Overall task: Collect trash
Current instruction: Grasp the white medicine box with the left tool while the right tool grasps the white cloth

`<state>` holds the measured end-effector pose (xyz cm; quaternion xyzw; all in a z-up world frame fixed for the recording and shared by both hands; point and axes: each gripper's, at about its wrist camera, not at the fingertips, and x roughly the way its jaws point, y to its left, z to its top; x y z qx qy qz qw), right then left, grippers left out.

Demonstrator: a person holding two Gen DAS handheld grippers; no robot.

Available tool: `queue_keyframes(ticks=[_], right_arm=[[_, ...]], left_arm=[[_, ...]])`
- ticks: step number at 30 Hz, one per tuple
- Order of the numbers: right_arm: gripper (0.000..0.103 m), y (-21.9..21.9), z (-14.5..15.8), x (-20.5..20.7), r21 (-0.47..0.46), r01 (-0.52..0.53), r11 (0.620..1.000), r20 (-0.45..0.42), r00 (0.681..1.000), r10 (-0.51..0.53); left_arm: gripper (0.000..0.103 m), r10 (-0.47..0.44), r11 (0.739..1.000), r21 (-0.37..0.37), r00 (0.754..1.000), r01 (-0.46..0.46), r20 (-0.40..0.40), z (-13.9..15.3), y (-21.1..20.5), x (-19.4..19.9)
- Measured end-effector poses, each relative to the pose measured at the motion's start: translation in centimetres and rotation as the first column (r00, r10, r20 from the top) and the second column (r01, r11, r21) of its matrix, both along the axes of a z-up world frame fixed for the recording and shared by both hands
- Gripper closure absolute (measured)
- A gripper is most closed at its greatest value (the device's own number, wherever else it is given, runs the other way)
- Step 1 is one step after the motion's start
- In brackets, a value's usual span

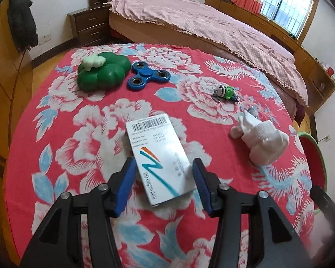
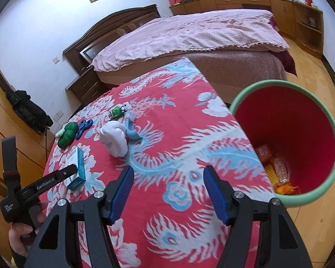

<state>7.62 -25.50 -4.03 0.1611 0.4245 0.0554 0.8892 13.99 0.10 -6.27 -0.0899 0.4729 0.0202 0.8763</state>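
**On the tabletop: left tongs lined up on the capsule box**

Near the tabletop's front edge lies the capsule box (image 1: 159, 159), flat on the floral cloth (image 1: 96, 116) and skewed slightly. Left tongs (image 1: 164, 184) spread wide, one pad on either long side, not touching. Right tongs (image 2: 168, 193) also wide, holding nothing, hovering by the red bin (image 2: 312, 116), which sits off the tabletop's right edge with wrappers inside.

Judgement: step in hand is the grasp. Rotate to match the box's skew, drop low, close across the narrow width without crushing. Fidget spinner (image 1: 147, 75), green toy (image 1: 101, 71) and white cloth bundle (image 1: 260, 139) lie well apart; no crowding.
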Motion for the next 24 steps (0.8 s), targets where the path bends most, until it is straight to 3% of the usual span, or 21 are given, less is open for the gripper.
queue_keyframes(ticks=[11, 18, 24], right_arm=[[0.036, 3.9, -1.1, 3.9, 0.000, -0.106, 0.994, -0.018, 0.994, 0.106], [0.037, 6.4, -1.7, 6.2, -0.006, -0.159, 0.987, -0.030, 0.987, 0.159], [0.064, 7.7, -2.2, 7.2, -0.001, -0.188, 0.982, -0.038, 0.982, 0.187]], left_arm=[[0.049, -0.022, 1.000, 0.004, 1.000, 0.022, -0.002, -1.3, -0.1, 1.2], [0.049, -0.049, 0.997, 0.062, 0.999, 0.049, 0.005, -1.5, -0.6, 2.0], [0.049, -0.055, 0.995, 0.085, 0.998, 0.054, 0.008, -1.5, -0.4, 2.1]])
